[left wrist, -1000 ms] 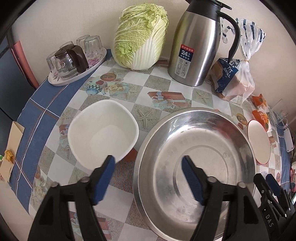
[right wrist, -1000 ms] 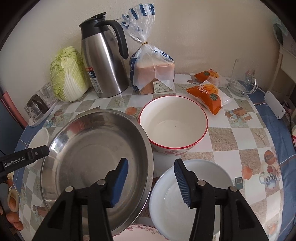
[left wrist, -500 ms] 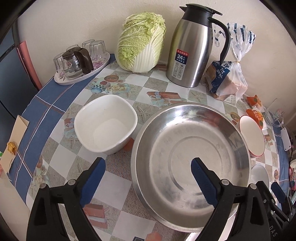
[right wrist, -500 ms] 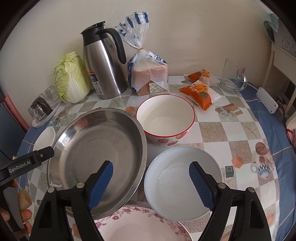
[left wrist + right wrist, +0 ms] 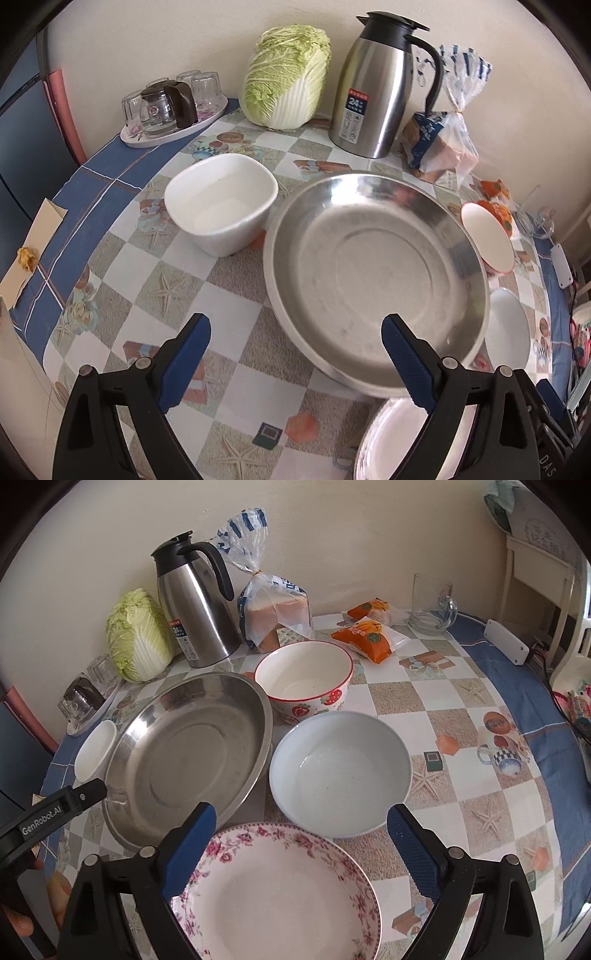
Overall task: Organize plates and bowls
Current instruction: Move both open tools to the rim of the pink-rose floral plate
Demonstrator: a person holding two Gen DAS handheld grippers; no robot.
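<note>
1. Your left gripper (image 5: 291, 354) has its jaws wide apart and holds nothing. It hangs over bare tablecloth (image 5: 177, 288), with the near rim of the steel basin (image 5: 373, 280) just ahead between the fingers.
2. Your right gripper (image 5: 301, 843) is also spread wide and empty. It sits over the far edge of the floral plate (image 5: 280, 897), not touching it as far as I can tell.
3. Dish positions, going outward in the right view: floral plate nearest, pale blue bowl (image 5: 340, 771) just beyond it, strawberry bowl (image 5: 304, 675) behind that, steel basin to the left of both bowls. The small white bowl (image 5: 221, 206) is just left of the basin.
4. Progress, my read: nothing is stacked or nested. All five pieces lie singly on the table, rims near or touching. Treat the whole sort as still to do.
5. Likely work left: nest the bowls and set the plate and basin in one place. No target spot is visible.
6. Hard to see: the left view cuts off the floral plate at the bottom edge and shows the strawberry and blue bowls only as slivers. Whether the basin rim overlaps the blue bowl or just touches it, I can't tell.
7. Clutter at the back: thermos (image 5: 195, 602), cabbage (image 5: 286, 77), bread bag (image 5: 273, 609), glass tray (image 5: 173, 107).
</note>
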